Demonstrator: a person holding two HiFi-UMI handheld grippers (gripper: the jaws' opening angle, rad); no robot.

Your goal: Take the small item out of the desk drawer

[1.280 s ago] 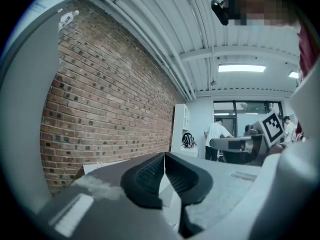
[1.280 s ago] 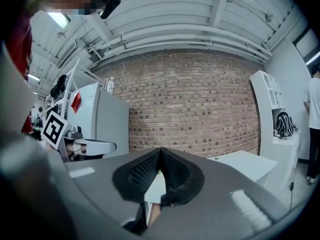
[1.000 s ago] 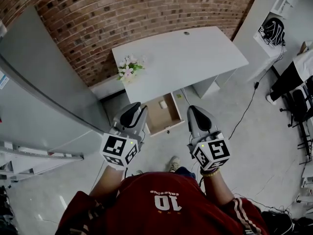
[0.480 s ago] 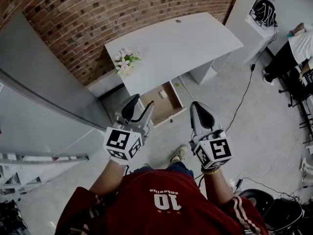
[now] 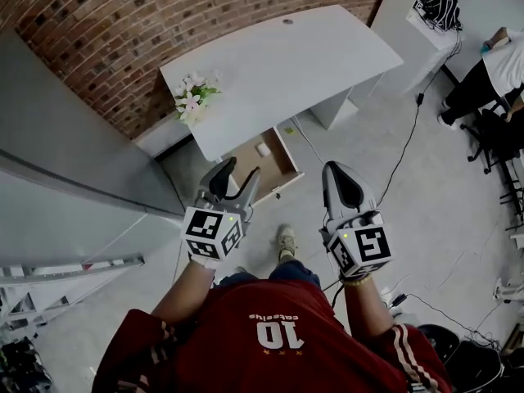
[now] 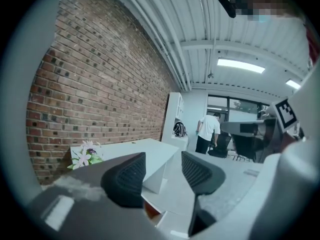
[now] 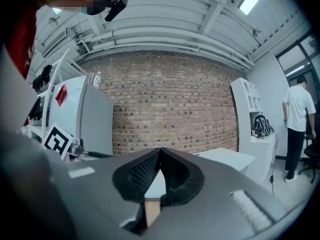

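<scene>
A white desk stands against the brick wall. Under its front edge a wooden drawer is pulled open, and a small white item lies inside. My left gripper hovers just in front of the drawer. Its jaws have just been opening and now stand apart with nothing between them; the left gripper view shows both pads wide apart. My right gripper hangs to the right of the drawer with its jaws shut together and empty, as the right gripper view confirms. Both are above the floor, short of the drawer.
A pot of flowers sits on the desk's left end. A grey cabinet fills the left side. A cable runs over the floor at right. A person stands at the far right near a chair.
The left jaws have spread from nearly together to wide apart. Both grippers have sunk a little, and the desk and drawer have shifted left and up in the head view.
</scene>
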